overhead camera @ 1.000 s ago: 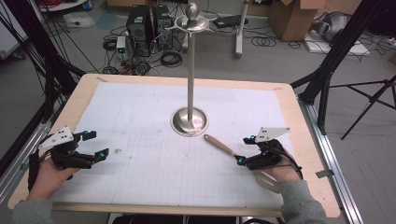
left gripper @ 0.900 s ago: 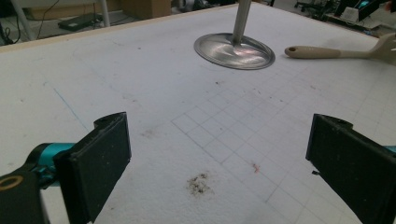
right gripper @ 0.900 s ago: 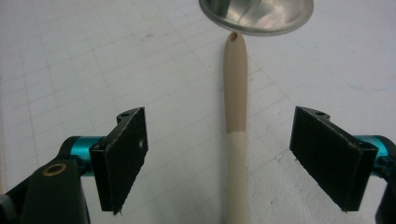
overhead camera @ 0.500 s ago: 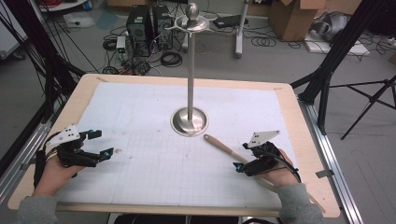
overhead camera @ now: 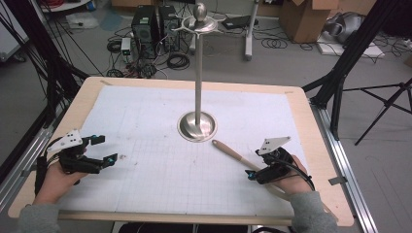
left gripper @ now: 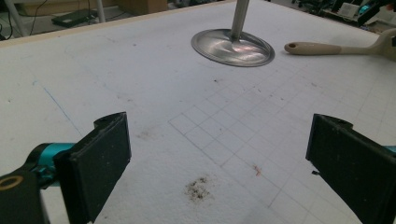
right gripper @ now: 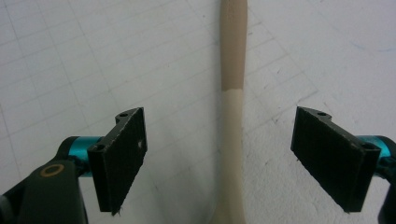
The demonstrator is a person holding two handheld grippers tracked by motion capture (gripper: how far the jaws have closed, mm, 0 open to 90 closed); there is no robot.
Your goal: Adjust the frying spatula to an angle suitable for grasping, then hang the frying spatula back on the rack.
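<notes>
Wooden spatula (overhead camera: 241, 158) lies flat on the white grid mat (overhead camera: 160, 145), right of centre in the high view, long axis diagonal: handle end toward the metal stand base (overhead camera: 197, 127), the other end, probably the blade, hidden under the hand at lower right. Right gripper (right gripper: 219, 158) straddles the handle, jaws wide apart, not touching it. Left gripper (overhead camera: 99, 149), lower left, gapes wide, holding nothing.
</notes>
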